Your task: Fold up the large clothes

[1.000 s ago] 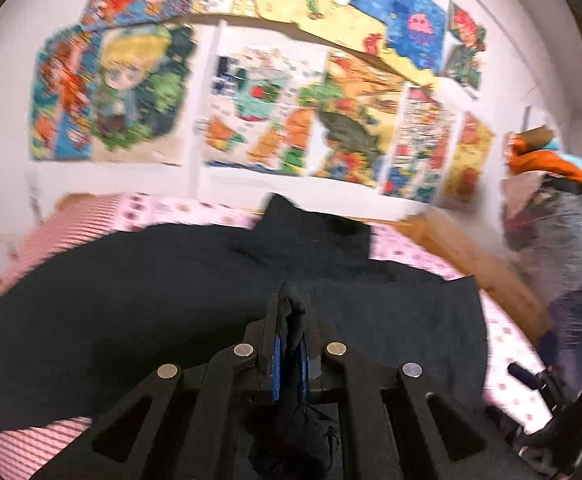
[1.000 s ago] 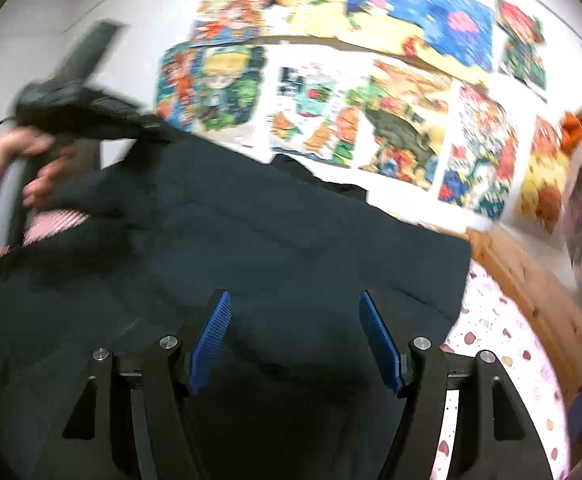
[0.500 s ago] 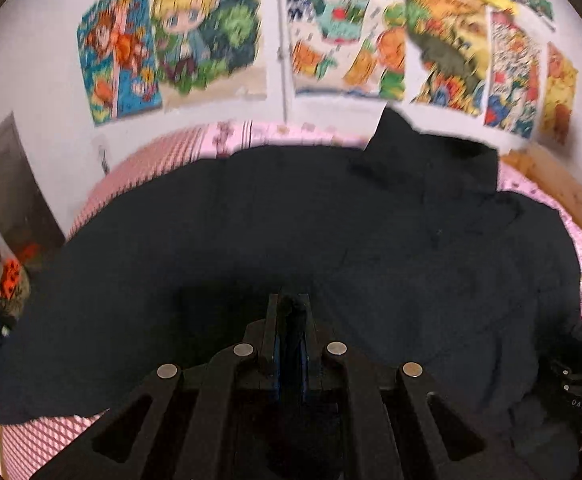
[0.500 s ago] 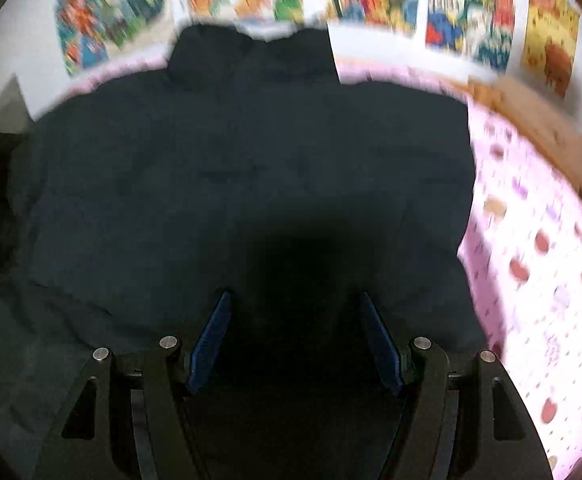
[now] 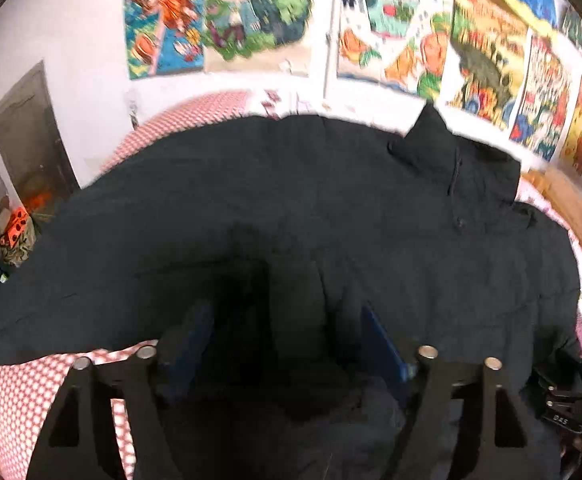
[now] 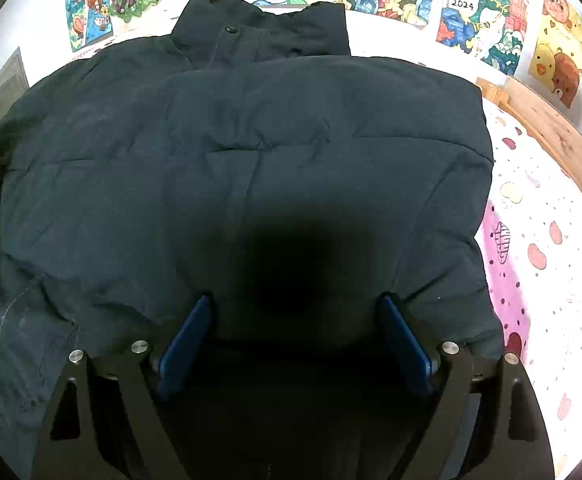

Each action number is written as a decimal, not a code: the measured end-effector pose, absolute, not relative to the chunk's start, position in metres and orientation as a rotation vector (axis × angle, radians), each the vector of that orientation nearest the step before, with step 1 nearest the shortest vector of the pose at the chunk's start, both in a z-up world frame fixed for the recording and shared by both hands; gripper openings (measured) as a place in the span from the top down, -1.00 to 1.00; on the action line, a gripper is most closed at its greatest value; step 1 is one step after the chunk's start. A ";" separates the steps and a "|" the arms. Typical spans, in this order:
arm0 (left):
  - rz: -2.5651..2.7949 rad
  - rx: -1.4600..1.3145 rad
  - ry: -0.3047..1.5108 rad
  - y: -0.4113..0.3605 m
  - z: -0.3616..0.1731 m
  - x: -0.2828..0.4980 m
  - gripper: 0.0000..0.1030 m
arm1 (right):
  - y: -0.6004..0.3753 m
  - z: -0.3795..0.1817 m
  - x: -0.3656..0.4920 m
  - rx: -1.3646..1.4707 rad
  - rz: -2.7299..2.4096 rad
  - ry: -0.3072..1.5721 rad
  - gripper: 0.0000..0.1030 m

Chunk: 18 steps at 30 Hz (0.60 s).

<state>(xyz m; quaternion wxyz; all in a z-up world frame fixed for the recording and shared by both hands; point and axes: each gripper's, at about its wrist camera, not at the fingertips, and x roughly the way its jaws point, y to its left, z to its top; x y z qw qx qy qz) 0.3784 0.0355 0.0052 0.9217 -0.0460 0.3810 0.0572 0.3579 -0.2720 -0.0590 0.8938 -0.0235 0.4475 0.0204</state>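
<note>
A very dark navy, almost black padded jacket [image 6: 251, 152] fills the middle of both views, plain and unpatterned; the bed sheet [image 6: 539, 248] at 3 o'clock in the right wrist view is white with pink and red spots and a purple-pink band; at 8 o'clock in the left wrist view a cover [image 5: 27, 396] shows a red-and-white check; each claw is black with blue pads [image 6: 187, 344]; bright multicoloured cartoon posters [image 5: 395, 40] line the white wall at 12 o'clock; the wooden bed frame [image 6: 551, 132] is light brown.

Bright, even room light; left view motion-blurred, right sharp, both fisheye-bent with dark corners.
</note>
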 end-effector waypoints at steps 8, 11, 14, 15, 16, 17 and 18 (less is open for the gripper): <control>0.139 -0.176 0.745 0.083 0.035 0.330 -0.60 | -0.260 -0.046 0.345 -0.073 0.045 0.903 -0.68; 0.179 -0.285 0.732 0.118 0.037 0.308 -0.62 | -0.253 -0.031 0.338 -0.068 0.070 0.895 -0.68; 0.243 -0.425 0.734 0.159 0.029 0.291 -0.63 | -0.238 -0.007 0.332 -0.104 0.099 0.845 -0.68; 0.267 -0.487 0.739 0.175 0.024 0.286 -0.63 | -0.232 -0.001 0.330 -0.111 0.109 0.833 -0.68; 0.293 -0.555 0.737 0.192 0.018 0.280 -0.63 | -0.228 0.004 0.330 -0.112 0.121 0.825 -0.68; 0.313 -0.615 0.731 0.204 0.012 0.276 -0.63 | -0.220 0.010 0.330 -0.106 0.144 0.816 -0.68; 0.334 -0.698 0.721 0.220 0.004 0.271 -0.63 | -0.215 0.013 0.330 -0.103 0.159 0.812 -0.69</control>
